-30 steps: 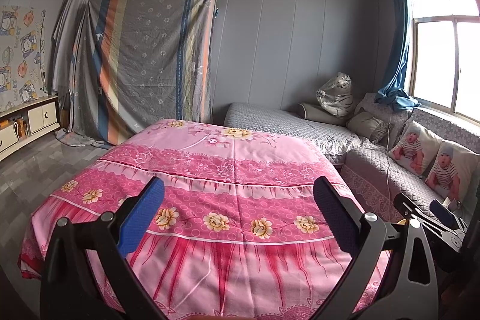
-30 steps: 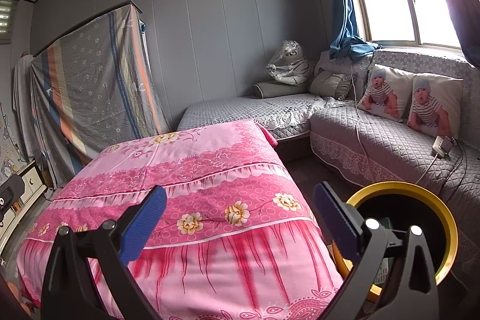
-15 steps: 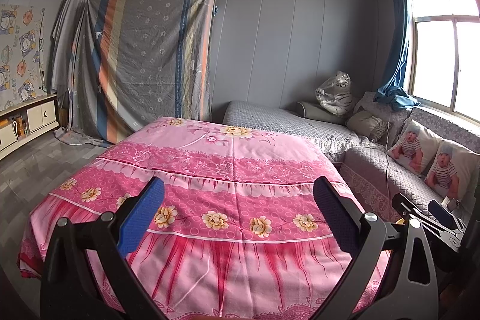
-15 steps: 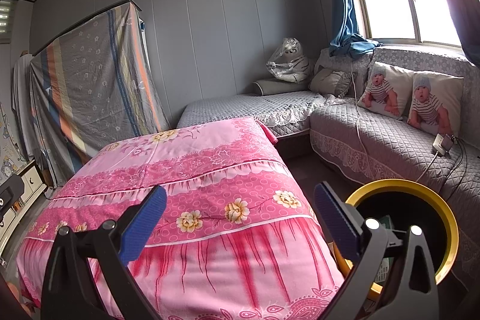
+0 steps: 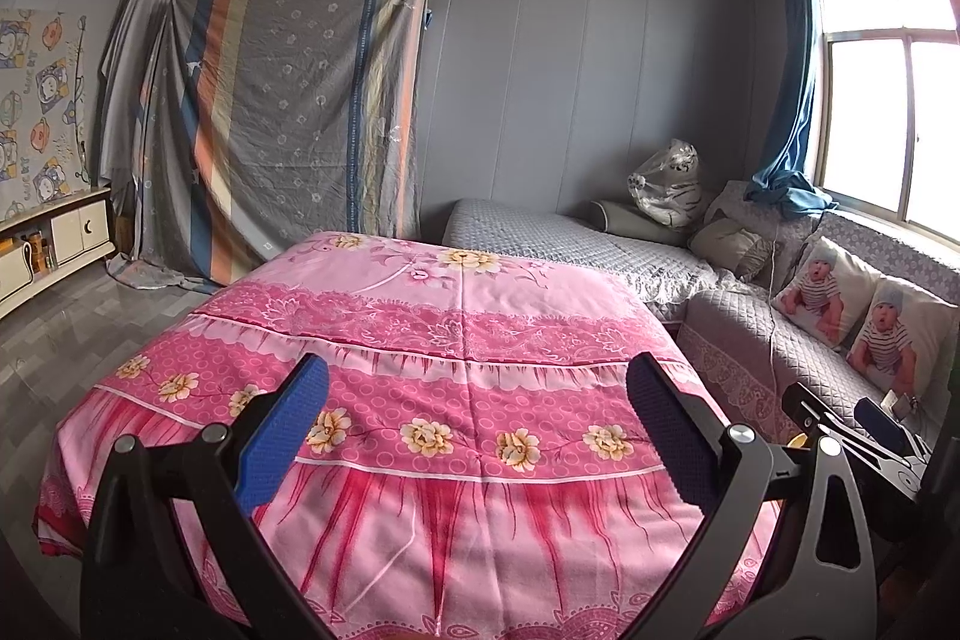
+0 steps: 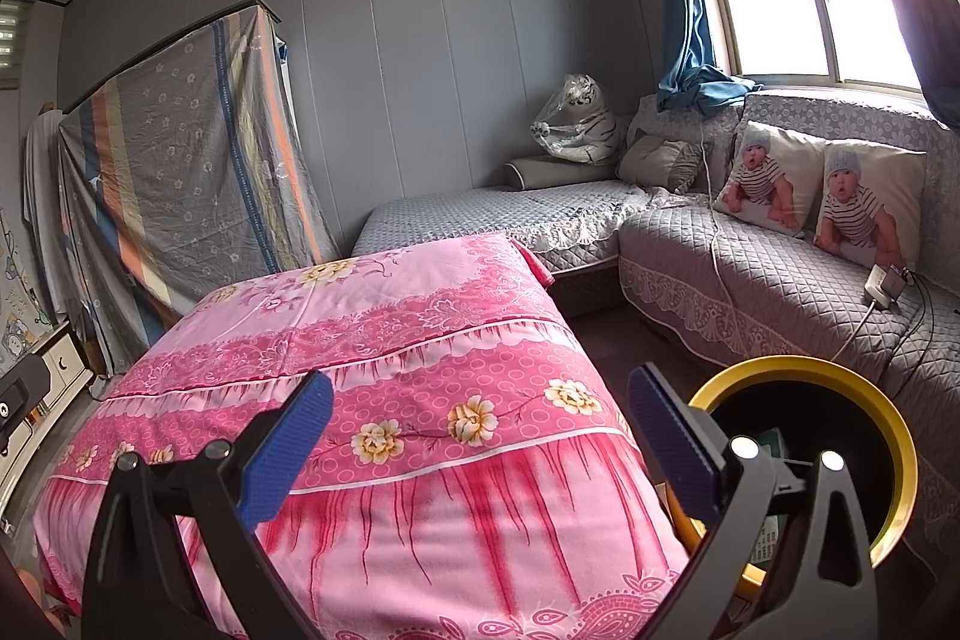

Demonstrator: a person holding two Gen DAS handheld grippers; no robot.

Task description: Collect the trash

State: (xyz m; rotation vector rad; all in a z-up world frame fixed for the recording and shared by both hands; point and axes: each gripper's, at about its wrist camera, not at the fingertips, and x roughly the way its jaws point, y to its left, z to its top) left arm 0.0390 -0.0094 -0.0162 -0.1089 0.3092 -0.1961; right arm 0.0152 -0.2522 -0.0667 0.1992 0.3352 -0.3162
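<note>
The left gripper [image 5: 477,394] is spread wide with nothing between its blue pads [image 5: 282,427], held above the near edge of a table covered by a pink flowered cloth [image 5: 444,334]. The cloth runs lengthwise straight ahead of the fingers toward the grey wall. The right gripper [image 6: 480,397] is likewise wide apart and empty, over the same cloth [image 6: 384,340], which here stretches ahead and to its left. Just right of and below its right finger stands a round bin [image 6: 900,436] with a yellow rim, its mouth facing up; the dark inside shows something green, too hidden to name. No loose trash can be made out on the cloth. Farther ahead and right of both grippers, a grey sofa [image 6: 750,268] carries two baby-print pillows [image 6: 822,190].
</note>
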